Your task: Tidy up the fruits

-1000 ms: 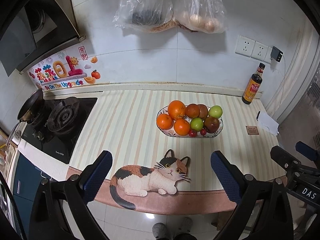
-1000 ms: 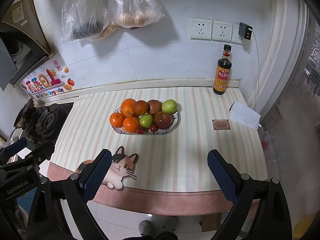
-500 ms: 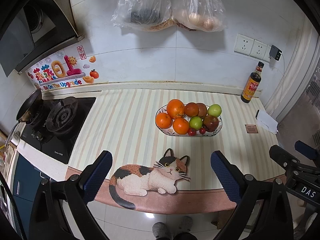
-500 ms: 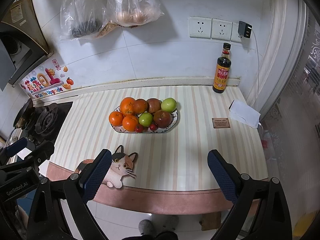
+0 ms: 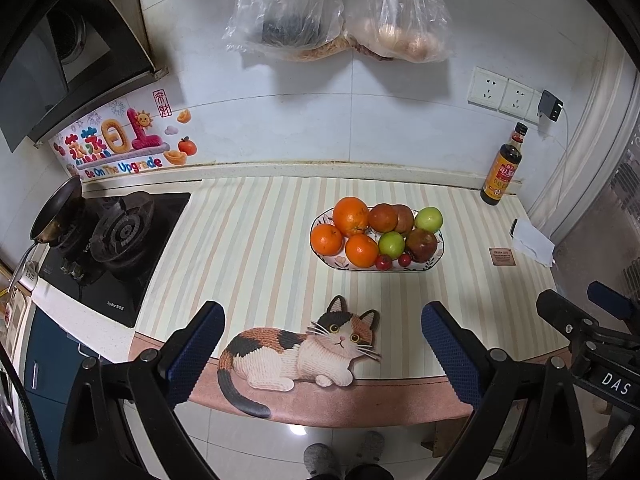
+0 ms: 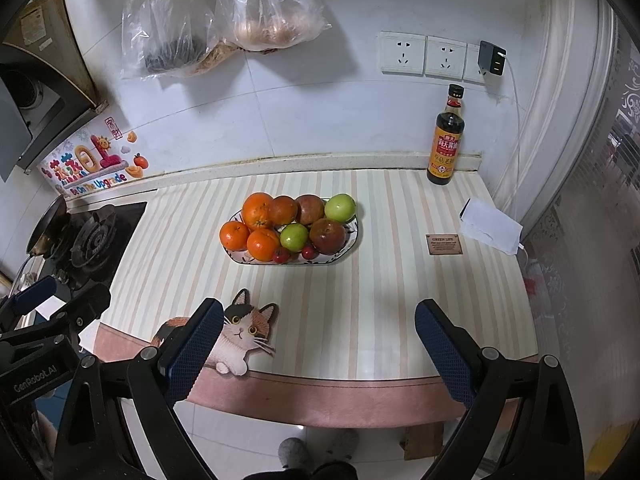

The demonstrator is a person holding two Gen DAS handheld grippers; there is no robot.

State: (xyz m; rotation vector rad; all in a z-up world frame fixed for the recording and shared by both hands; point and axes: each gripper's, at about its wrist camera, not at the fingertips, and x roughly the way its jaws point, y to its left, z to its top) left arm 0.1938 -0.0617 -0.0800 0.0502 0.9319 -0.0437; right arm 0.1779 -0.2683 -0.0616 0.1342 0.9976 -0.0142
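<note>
An oval patterned plate (image 5: 434, 258) (image 6: 348, 250) sits mid-counter on the striped mat. It holds three oranges (image 5: 351, 211) (image 6: 258, 205), two green apples (image 5: 428, 219) (image 6: 340, 207), reddish-brown fruits (image 5: 421, 239) (image 6: 327, 236) and small red cherry tomatoes (image 5: 383, 262) (image 6: 281, 255). My left gripper (image 5: 320, 354) is open and empty, held back off the counter's front edge. My right gripper (image 6: 316, 350) is open and empty, also short of the front edge. Each gripper shows at the side of the other's view.
A soy sauce bottle (image 5: 502, 168) (image 6: 447, 138) stands at the back right. White paper (image 6: 490, 230) and a small brown card (image 6: 444, 244) lie at right. A gas stove with a pan (image 5: 100, 236) is at left. Plastic bags (image 5: 336, 12) hang on the wall.
Both grippers have drawn back slightly from the counter, so the plate sits a little higher and smaller in view. Nothing on the counter has moved.
</note>
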